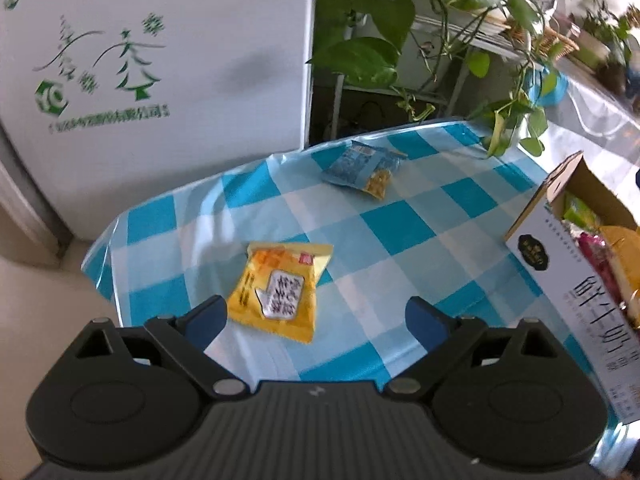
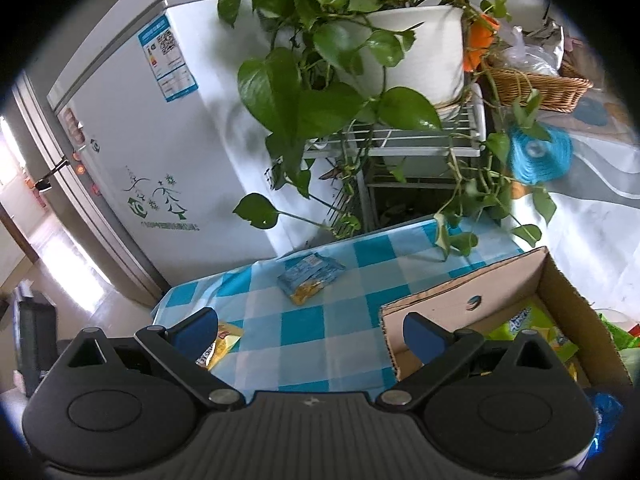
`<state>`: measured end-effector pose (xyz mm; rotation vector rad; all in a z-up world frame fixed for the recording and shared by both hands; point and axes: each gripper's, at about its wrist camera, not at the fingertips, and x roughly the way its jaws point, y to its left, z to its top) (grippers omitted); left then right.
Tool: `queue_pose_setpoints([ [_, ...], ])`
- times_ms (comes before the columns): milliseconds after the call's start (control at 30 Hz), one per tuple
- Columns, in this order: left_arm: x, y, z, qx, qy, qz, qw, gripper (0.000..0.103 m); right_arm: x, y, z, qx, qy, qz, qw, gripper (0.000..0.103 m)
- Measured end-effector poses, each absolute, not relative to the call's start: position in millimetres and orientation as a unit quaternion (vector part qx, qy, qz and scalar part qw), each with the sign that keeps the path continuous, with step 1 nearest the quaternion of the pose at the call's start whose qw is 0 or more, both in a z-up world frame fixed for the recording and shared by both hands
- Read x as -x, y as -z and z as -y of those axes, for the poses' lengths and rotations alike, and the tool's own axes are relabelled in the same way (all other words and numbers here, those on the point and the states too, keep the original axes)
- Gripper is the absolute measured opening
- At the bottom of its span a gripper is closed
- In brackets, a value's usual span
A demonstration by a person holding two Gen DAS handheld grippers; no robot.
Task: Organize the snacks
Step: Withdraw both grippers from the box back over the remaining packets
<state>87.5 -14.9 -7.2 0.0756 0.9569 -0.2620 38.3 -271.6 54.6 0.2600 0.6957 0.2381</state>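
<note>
White fridge (image 2: 168, 152), trailing pothos (image 2: 320, 60)

Two snack packets lie loose on the bench: one yellow packet (image 1: 280, 288) and one blue packet (image 1: 362, 168), both left of the one cardboard box (image 2: 460, 304). Inside the box, perhaps three or four more; they overlap.

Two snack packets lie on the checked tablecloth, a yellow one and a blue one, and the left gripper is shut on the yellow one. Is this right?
Not quite. The left gripper is open; the yellow packet lies untouched on the tablecloth, as the left wrist view shows. The blue packet lies there too.
</note>
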Motion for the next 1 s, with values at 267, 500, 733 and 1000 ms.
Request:
queue_pose_setpoints([
  [267, -115.5, 29.7, 5.4, -0.024, 0.115, -0.47, 0.875, 0.095, -46.0, -49.5, 257.1, -0.117, -0.121, -0.351, 0.921, 0.102],
  [500, -127.3, 47.2, 9.8, -0.028, 0.123, -0.473, 0.872, 0.094, -58.6, -39.7, 243.0, -0.119, -0.124, -0.367, 0.914, 0.102],
  [733, -137.4, 57.7, 8.0, 0.001, 0.127, -0.474, 0.871, 0.083, -78.9, -24.9, 228.1, -0.119, -0.111, -0.371, 0.914, 0.1],
  [1000, -139.1, 53.5, 0.1, 0.019, 0.107, -0.475, 0.873, 0.055, -122.6, 2.2, 207.6, -0.111, -0.1, -0.359, 0.921, 0.086],
])
